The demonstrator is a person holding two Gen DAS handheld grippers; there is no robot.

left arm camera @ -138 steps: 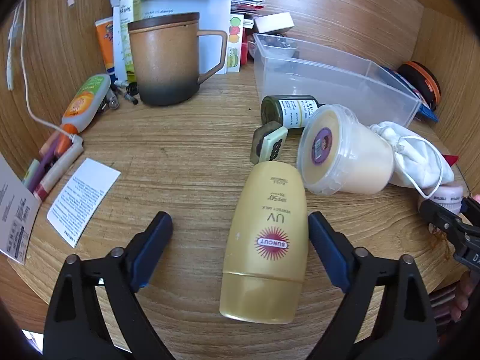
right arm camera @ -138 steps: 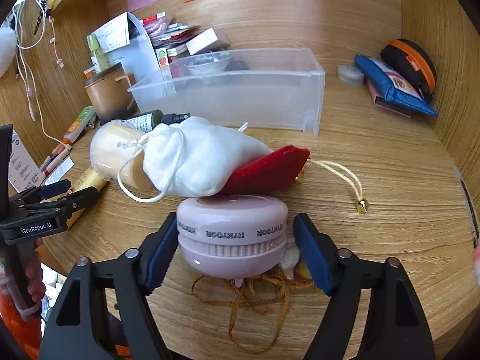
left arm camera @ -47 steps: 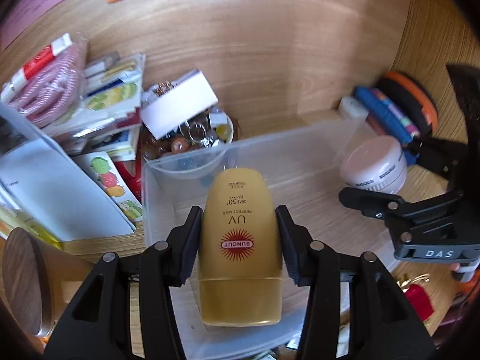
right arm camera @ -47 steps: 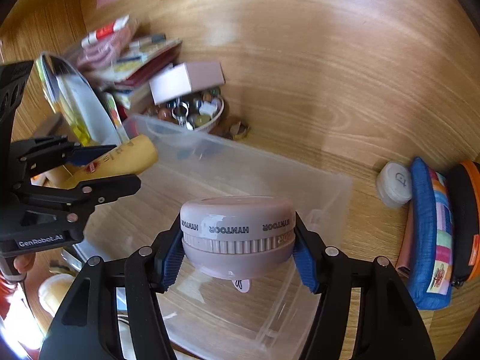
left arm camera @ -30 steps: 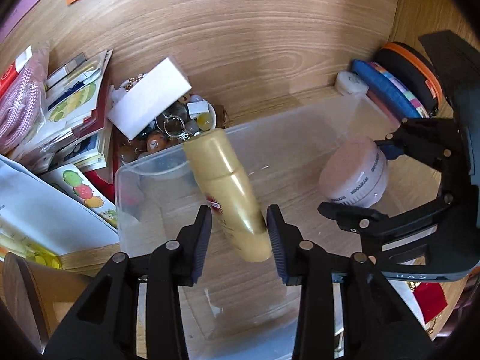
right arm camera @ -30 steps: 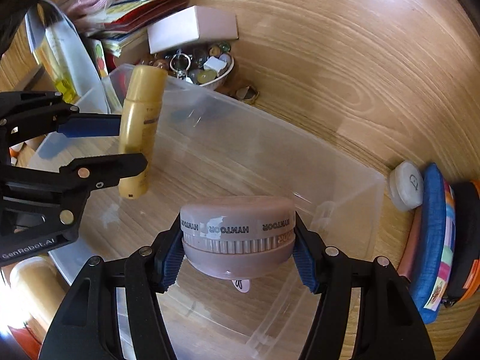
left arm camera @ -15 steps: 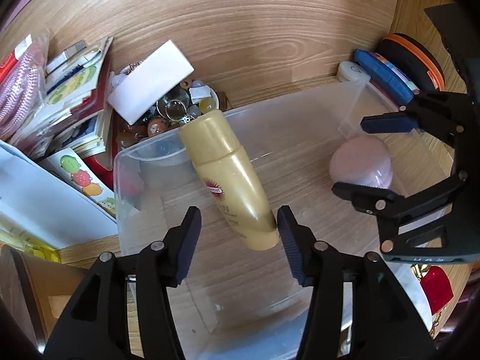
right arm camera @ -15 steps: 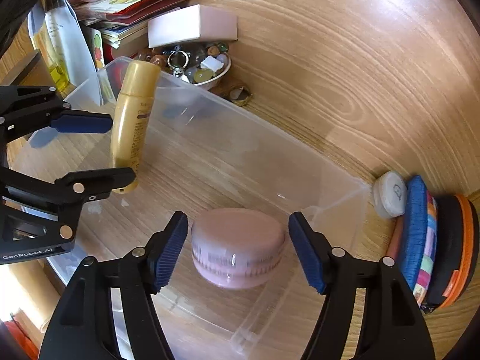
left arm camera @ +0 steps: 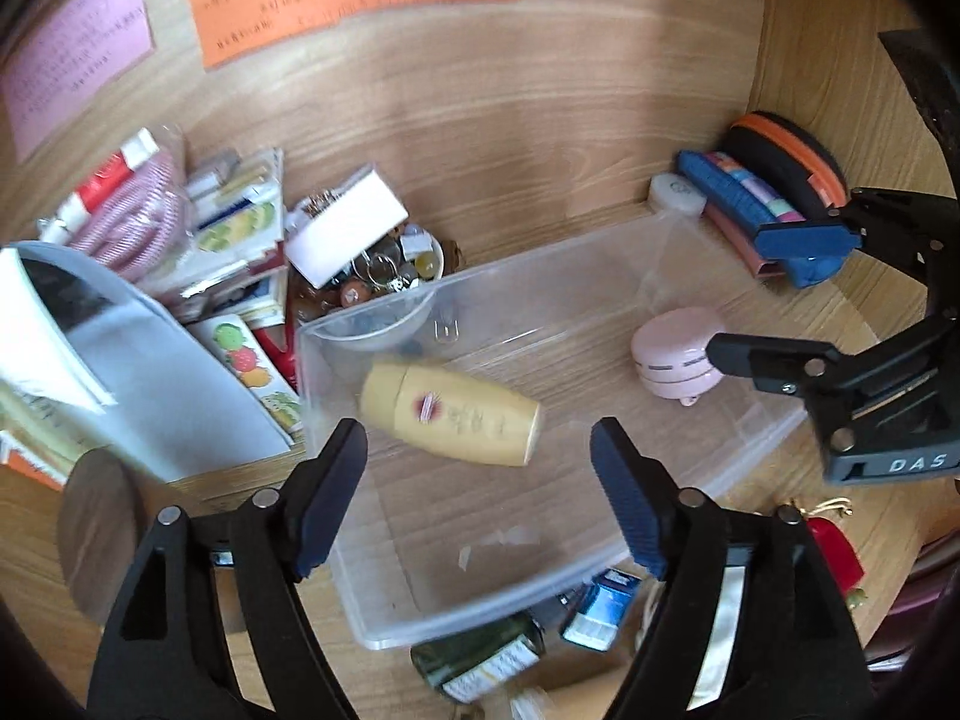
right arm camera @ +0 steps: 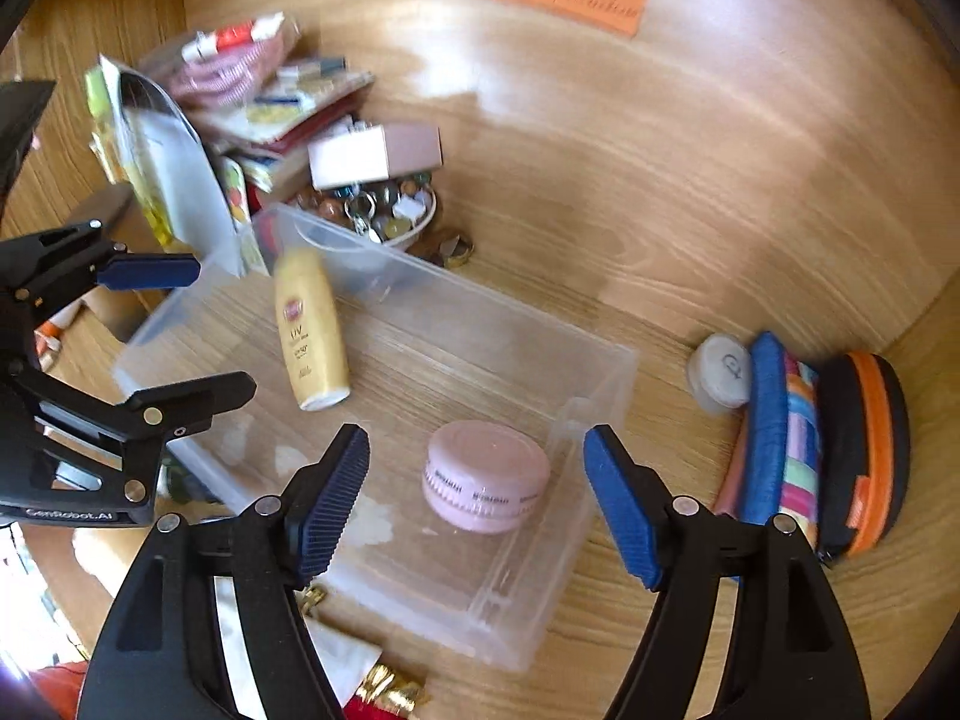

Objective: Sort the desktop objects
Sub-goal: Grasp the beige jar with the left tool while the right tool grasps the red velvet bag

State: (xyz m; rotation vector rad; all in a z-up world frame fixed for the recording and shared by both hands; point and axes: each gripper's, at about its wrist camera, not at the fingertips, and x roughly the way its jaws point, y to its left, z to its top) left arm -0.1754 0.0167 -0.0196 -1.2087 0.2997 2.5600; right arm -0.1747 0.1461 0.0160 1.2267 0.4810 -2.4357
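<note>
Both tools, left (left arm camera: 477,495) and right (right arm camera: 477,501), hang spread wide and empty above the clear bin (right arm camera: 606,384) on the table. Inside it the yellow sunscreen bottle (left arm camera: 450,414) lies on its side and the pink round case (right arm camera: 486,477) sits flat. Best to lift straight up clear of the bin walls before reaching for the green bottle (left arm camera: 480,660) by its near edge.

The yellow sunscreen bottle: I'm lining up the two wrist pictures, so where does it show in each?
Left wrist view: yellow sunscreen bottle lies on its side, left-centre, inside the clear bin.
Right wrist view: yellow sunscreen bottle lies left of centre, at the bin's far-left end.
Shared landmark: the pink round case, also in the bin.
</note>
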